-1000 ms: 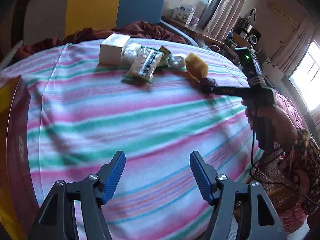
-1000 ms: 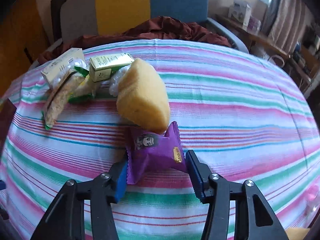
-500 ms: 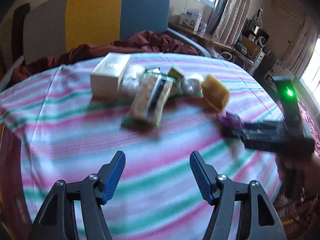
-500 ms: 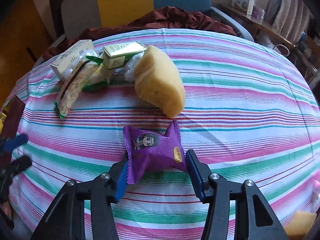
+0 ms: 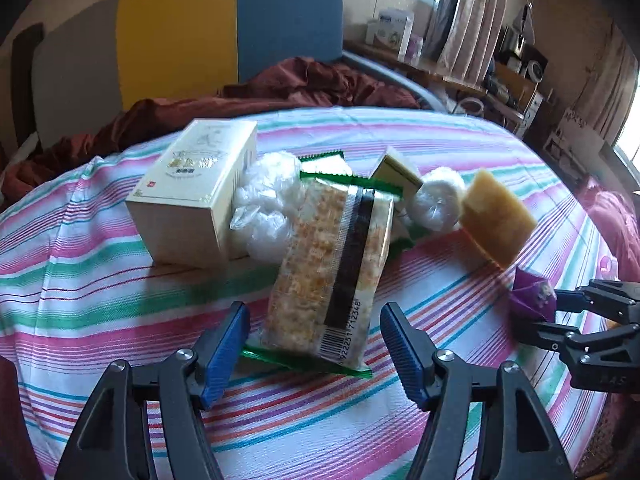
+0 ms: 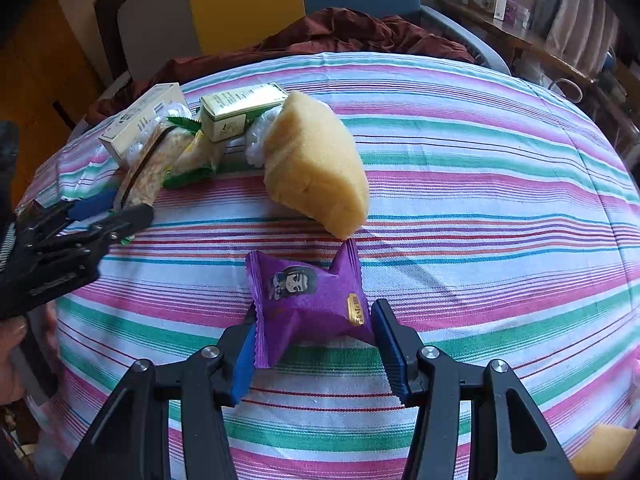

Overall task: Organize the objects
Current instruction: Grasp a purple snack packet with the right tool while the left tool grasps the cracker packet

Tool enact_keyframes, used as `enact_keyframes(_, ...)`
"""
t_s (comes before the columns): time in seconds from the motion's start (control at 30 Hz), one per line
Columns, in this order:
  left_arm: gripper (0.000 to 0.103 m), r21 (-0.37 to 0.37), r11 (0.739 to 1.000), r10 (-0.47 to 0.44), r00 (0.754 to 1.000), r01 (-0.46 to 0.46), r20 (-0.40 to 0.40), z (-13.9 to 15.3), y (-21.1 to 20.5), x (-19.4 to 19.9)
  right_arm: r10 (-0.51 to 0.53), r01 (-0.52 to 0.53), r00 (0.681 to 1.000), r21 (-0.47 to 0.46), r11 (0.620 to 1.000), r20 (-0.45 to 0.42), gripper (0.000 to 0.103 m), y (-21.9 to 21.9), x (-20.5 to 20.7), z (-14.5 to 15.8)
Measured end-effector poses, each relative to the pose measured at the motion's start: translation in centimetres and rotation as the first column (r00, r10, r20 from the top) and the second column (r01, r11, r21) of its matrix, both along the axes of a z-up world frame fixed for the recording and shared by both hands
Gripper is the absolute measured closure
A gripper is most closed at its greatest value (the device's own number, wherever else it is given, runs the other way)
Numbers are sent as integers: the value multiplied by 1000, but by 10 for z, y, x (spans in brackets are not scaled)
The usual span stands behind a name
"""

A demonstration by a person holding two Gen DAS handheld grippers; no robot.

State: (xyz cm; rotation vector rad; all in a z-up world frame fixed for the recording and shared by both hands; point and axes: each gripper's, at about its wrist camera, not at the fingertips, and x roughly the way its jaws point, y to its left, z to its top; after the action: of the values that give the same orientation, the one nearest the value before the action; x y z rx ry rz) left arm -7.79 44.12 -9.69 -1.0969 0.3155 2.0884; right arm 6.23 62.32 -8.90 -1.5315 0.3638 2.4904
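Observation:
My right gripper [image 6: 314, 350] is shut on a purple snack packet [image 6: 308, 300], holding it just above the striped tablecloth [image 6: 480, 200]; the packet also shows in the left wrist view [image 5: 534, 294]. A yellow sponge [image 6: 316, 164] lies just beyond it. My left gripper [image 5: 314, 344] is open, its fingers on either side of the near end of a clear cracker packet [image 5: 332, 268]. Behind that packet lie a cream box [image 5: 192, 192], two white plastic bundles [image 5: 268, 208], a small green-and-cream box [image 5: 396, 172] and the sponge [image 5: 496, 216].
The table is round and drops off at its edges. A maroon cloth [image 5: 280, 88] lies on a yellow and blue chair back [image 5: 232, 24] behind the table. A shelf with boxes [image 5: 392, 32] stands by the curtained window.
My left gripper has moved forward and left to the cracker packet, which now lies between its open fingers. My right gripper has drawn back from the sponge with the purple packet.

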Motion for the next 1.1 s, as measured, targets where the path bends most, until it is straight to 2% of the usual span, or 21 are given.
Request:
enact_keyframes(0.1,46,18,1000,-1,1000,1,-3,1,-7,6,-8,8,1000,-13,1000,-4,49,3,1,0)
enact_keyframes(0.53,44,0,1000,-2,1000,2,-16,6,-51,63,-8,8,1000,4,1000,-4,49,0,2,-1)
enact_keyframes(0.83,44,6,1000,9,1000,-9,29,7,-21,42,-15,15,1000,11,1000,-8,47,-2,3,-1)
enact_keyframes(1.03,44,-10,1000,-27,999,26,-30,0,-15,46,-21,21,1000,18,1000,-8,49,-3,1,-1)
enact_keyframes(1.1,52,-4,1000,-27,999,27,-37,0,-19,47,-22,23,1000,21,1000,-8,49,-3,1,-1)
